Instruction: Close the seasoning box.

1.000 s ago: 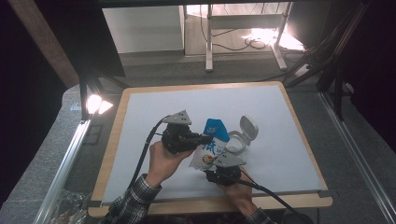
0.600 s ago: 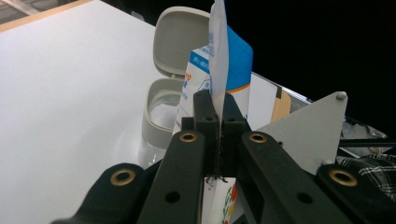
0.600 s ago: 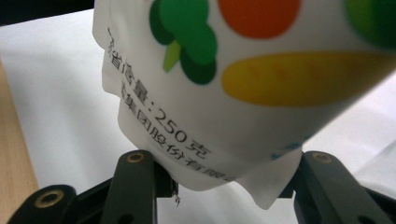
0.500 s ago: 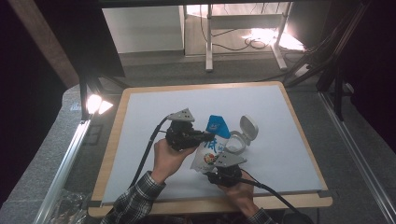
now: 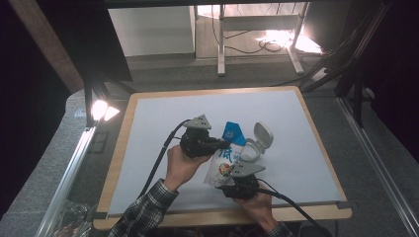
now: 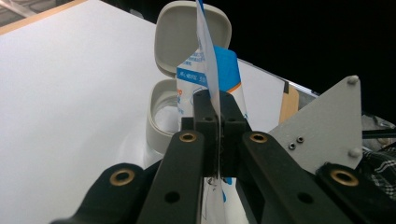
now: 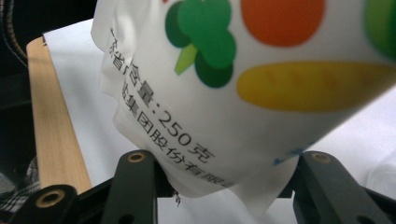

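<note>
A white bag (image 5: 223,160) with a blue top and printed vegetables hangs tilted between my two grippers above the white mat. My left gripper (image 5: 221,144) is shut on the bag's thin upper side edge (image 6: 208,70), and in the left gripper view its jaws (image 6: 218,116) meet on the film. My right gripper (image 5: 228,181) holds the bag's lower end (image 7: 233,93). Its jaws (image 7: 229,175) have just been closing and press that end from both sides. A grey-white tub (image 5: 249,150) stands beside the bag with its hinged lid (image 5: 263,134) flipped open.
The white mat (image 5: 163,113) covers a wooden table whose edge (image 7: 51,121) runs close to my right gripper. A lit lamp (image 5: 101,109) stands off the table's left side. The open tub (image 6: 161,123) sits just behind the bag.
The left gripper has shifted slightly to the right with the bag's top edge. The right hand has kept its place under the bag.
</note>
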Action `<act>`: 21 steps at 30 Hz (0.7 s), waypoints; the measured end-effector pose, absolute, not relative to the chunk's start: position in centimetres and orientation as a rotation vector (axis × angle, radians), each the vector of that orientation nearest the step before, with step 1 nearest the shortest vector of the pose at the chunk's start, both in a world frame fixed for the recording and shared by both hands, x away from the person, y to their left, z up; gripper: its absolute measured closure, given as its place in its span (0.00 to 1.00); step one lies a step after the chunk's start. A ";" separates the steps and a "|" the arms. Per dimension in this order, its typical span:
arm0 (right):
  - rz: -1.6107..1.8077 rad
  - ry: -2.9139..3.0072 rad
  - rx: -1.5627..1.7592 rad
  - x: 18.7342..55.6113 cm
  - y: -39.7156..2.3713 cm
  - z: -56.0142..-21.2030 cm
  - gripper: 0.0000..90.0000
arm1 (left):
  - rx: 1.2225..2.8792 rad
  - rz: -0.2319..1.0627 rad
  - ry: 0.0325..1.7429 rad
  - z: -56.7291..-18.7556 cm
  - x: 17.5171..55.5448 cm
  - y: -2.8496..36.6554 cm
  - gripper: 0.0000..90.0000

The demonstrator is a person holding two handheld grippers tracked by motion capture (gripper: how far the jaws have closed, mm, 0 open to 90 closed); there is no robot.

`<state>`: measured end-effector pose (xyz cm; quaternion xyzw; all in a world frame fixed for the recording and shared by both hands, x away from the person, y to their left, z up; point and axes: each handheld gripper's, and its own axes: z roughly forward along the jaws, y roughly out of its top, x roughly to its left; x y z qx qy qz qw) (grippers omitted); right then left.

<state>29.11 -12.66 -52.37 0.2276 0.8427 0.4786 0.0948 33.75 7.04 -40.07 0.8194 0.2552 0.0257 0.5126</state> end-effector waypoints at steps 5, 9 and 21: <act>1.447 2.512 0.684 29.1 -13.1 -52.3 0.62 | 1.988 0.082 0.586 -40.1 34.0 6.6 0.99; 1.477 2.529 0.693 29.2 -13.4 -52.3 0.62 | 2.001 0.091 0.569 -40.2 34.3 6.3 0.99; 1.545 2.560 0.675 28.9 -13.4 -52.0 0.62 | 1.999 0.080 0.565 -40.3 34.9 5.8 0.99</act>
